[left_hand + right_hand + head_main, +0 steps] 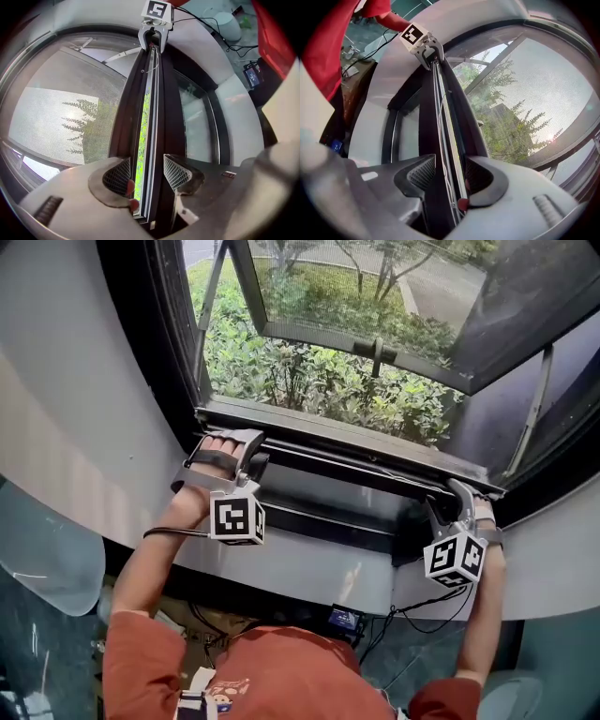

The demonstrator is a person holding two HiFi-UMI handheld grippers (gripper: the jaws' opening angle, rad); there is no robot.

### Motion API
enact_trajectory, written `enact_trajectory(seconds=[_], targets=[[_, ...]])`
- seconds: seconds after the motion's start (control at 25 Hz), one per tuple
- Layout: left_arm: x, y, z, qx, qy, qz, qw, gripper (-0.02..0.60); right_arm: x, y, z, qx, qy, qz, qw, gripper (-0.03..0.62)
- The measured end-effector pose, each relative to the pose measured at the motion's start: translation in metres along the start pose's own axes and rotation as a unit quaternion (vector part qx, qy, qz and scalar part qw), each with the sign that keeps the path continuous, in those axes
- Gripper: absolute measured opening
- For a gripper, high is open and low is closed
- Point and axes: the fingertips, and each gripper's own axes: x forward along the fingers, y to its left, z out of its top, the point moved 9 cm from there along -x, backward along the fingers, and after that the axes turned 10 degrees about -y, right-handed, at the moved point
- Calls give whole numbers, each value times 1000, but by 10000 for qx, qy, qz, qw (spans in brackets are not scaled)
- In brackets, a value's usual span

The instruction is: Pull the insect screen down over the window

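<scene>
The insect screen's dark bottom bar lies low across the window, just above the sill. My left gripper straddles the bar's left end, and my right gripper straddles its right end. In the left gripper view the bar runs between the jaws of the left gripper, with a sliver of green beside one pad. In the right gripper view the bar passes between the wide jaws of the right gripper, with slim gaps at the pads. The grey mesh stretches above the bar.
Beyond the mesh, the window sash stands swung outward over green shrubs. Curved white wall flanks the opening. Cables and a small device sit below the sill. Each gripper shows in the other's view: the right gripper, the left gripper.
</scene>
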Motion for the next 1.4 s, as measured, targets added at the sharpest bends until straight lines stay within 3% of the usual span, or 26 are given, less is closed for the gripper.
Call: enact_trajectory(seconds=[0.2,0.76,1.4], targets=[[3,-11,-1,14,42,-188,9998,224,5,10,-4,47,102,205,9997,207],[4,-15,-2,-123,-50,-160,9998,224,7,14,-5,72,153,190,9997,210],[8,-24,-4,-145,-67,-412,9990,221,15,21,-7,42,433,564,9975,222]])
